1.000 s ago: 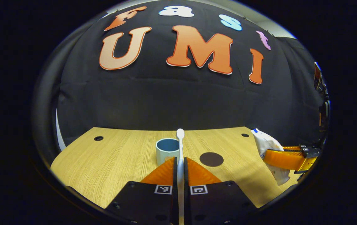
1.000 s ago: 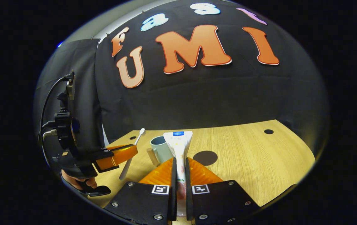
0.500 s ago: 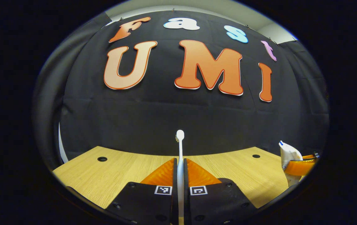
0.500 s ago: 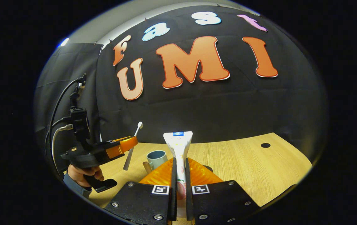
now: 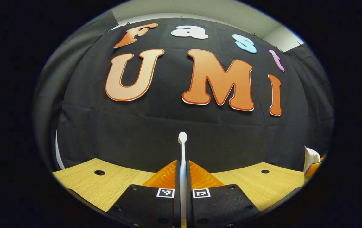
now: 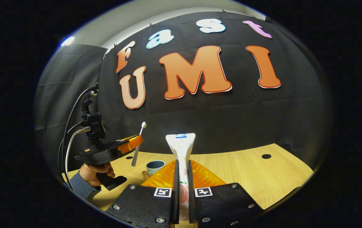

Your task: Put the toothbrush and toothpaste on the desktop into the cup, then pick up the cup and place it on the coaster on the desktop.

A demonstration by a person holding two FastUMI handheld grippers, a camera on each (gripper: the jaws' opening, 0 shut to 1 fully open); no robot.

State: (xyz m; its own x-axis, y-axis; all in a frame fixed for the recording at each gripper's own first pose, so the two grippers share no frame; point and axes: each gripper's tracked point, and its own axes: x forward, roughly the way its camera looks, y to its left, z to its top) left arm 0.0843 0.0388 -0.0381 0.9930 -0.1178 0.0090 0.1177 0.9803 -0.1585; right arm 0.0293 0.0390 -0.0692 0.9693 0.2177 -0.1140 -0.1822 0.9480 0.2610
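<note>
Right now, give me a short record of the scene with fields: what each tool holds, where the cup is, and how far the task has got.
left tool: shut on the toothbrush, held in the air, head up
right tool: shut on the toothpaste, held upright in the air
cup: on the desktop, below and between both tools, empty as far as visible
person's hand: grips the left tool's handle
task: both items lifted, neither in the cup yet
</note>
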